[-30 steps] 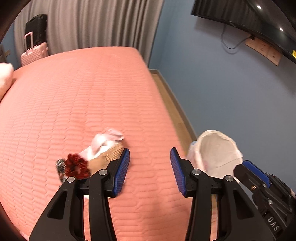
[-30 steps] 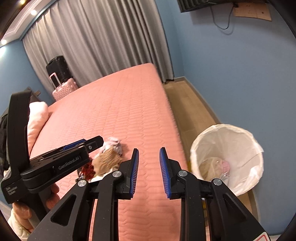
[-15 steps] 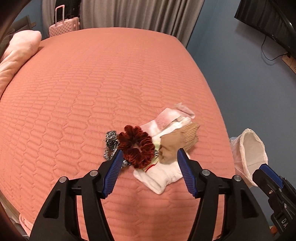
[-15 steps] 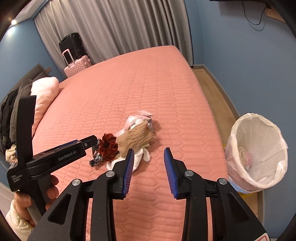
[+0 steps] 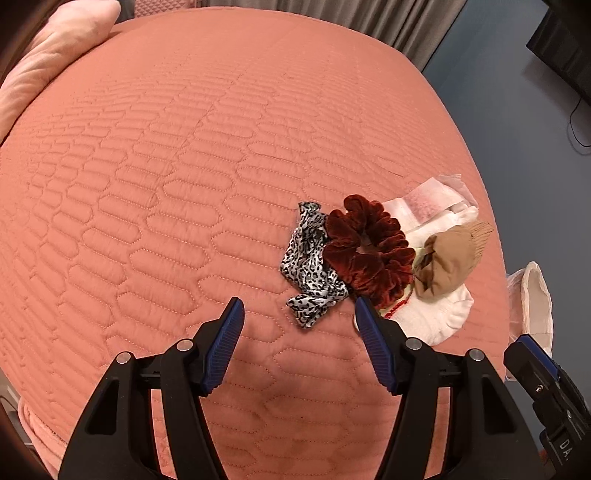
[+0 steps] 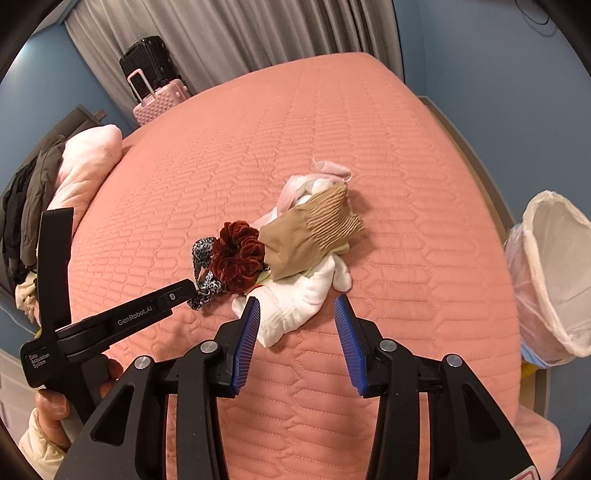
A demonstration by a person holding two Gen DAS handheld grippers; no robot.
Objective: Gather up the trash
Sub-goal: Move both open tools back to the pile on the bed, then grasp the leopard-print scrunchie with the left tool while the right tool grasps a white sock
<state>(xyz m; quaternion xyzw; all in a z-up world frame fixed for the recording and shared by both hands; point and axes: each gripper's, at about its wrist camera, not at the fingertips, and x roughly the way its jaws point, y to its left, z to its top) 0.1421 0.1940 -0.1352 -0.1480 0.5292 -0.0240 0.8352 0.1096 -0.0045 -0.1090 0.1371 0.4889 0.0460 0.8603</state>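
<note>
Bedspread (image 5: 155, 206): quilted cloth, matt, stitched in long hexagons. Dark red scrunchie (image 5: 369, 251): plush velvet, soft sheen. Leopard-print scrunchie (image 5: 308, 271): satin-like, glossy. Tan sock (image 6: 310, 236): ribbed knit. White sock (image 6: 299, 306): terry-like. Bin liner (image 6: 554, 277): probably thin translucent plastic. Finger pads (image 6: 245, 343): ridged blue rubber, apparently.

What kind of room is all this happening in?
A bedroom, possibly a hotel room: a large bed with a salmon quilted cover, a pink pillow at its head, suitcases by grey curtains, and a lined waste bin beside the bed.
</note>
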